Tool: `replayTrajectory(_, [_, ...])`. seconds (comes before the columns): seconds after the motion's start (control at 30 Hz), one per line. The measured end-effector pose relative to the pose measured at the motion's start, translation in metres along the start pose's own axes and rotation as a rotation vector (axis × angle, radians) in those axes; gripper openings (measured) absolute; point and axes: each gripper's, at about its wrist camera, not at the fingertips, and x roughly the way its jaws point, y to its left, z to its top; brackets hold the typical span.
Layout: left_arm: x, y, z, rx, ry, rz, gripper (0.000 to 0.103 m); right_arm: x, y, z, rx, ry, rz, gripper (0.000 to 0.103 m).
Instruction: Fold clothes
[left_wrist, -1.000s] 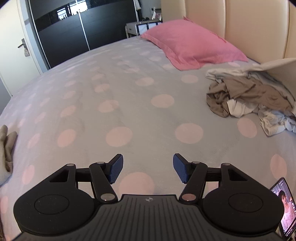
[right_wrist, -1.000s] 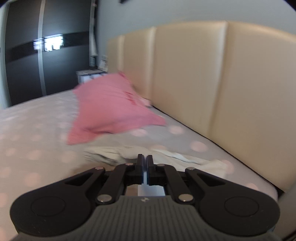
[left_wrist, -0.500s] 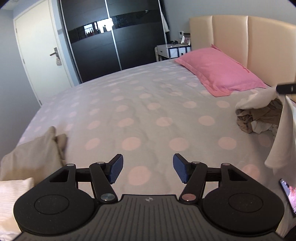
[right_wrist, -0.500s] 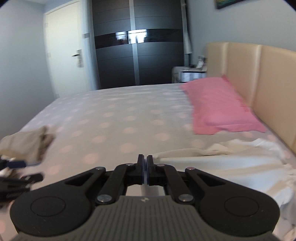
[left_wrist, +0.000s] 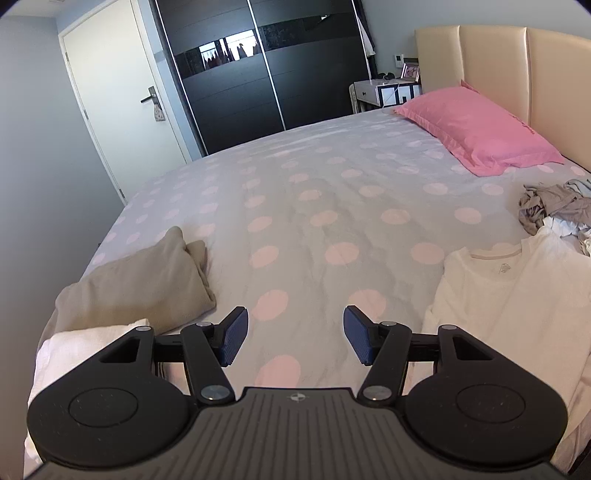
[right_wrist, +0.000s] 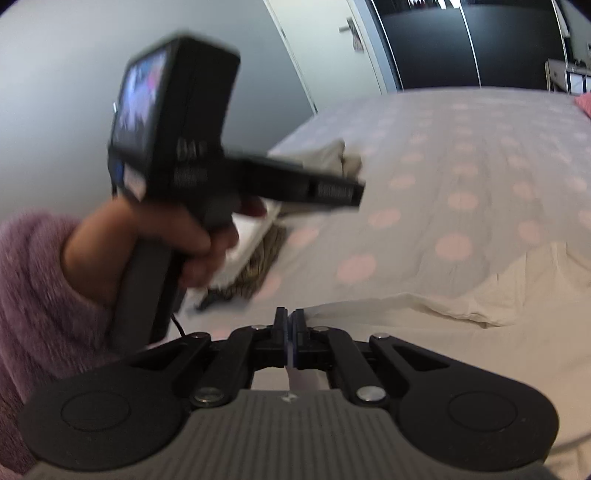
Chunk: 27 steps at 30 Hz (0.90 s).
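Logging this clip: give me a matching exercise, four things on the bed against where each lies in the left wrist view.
Things:
1. pink pillow
2. white t-shirt
3. folded beige cloth
4. crumpled clothes pile

Places:
A. near left
B. far right, by the headboard
C. near right, spread flat
D. right edge, just beyond the spread garment

Pairs: 1-B, 2-C, 3-A, 4-D

Dotted bed (left_wrist: 303, 206), cream headboard (left_wrist: 517, 66), black wardrobe (left_wrist: 258, 66), white door (left_wrist: 118, 92).
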Motion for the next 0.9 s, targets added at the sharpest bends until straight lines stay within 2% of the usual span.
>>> replayTrajectory(0.07, [0.001, 0.000, -0.005, 0.010, 0.004, -0.009, 0.056, 0.005, -0.002, -0.013, 0.009, 0.041, -0.011, 0.003])
replayTrajectory(0.17, [0.005, -0.005, -0.011, 0.024, 0.013, -0.034, 0.056, 0.004, -0.011, -0.024, 0.024, 0.074, -0.038, 0.010])
replayTrajectory(0.3, [0.016, -0.014, -0.016, 0.041, 0.024, -0.077, 0.056, -0.006, -0.030, -0.024, 0.032, 0.064, -0.075, 0.025])
replayTrajectory(0.43, [0.034, -0.026, -0.019, 0.054, 0.039, -0.115, 0.056, -0.016, -0.068, -0.017, 0.050, 0.065, -0.157, 0.025])
replayTrajectory(0.63, [0.065, -0.052, -0.019, 0.060, 0.103, -0.171, 0.056, -0.024, -0.141, -0.005, 0.095, 0.073, -0.349, 0.027])
replayTrajectory(0.9, [0.119, -0.104, 0.003, 0.076, 0.152, -0.242, 0.057, -0.046, -0.262, 0.021, 0.220, 0.081, -0.611, 0.037])
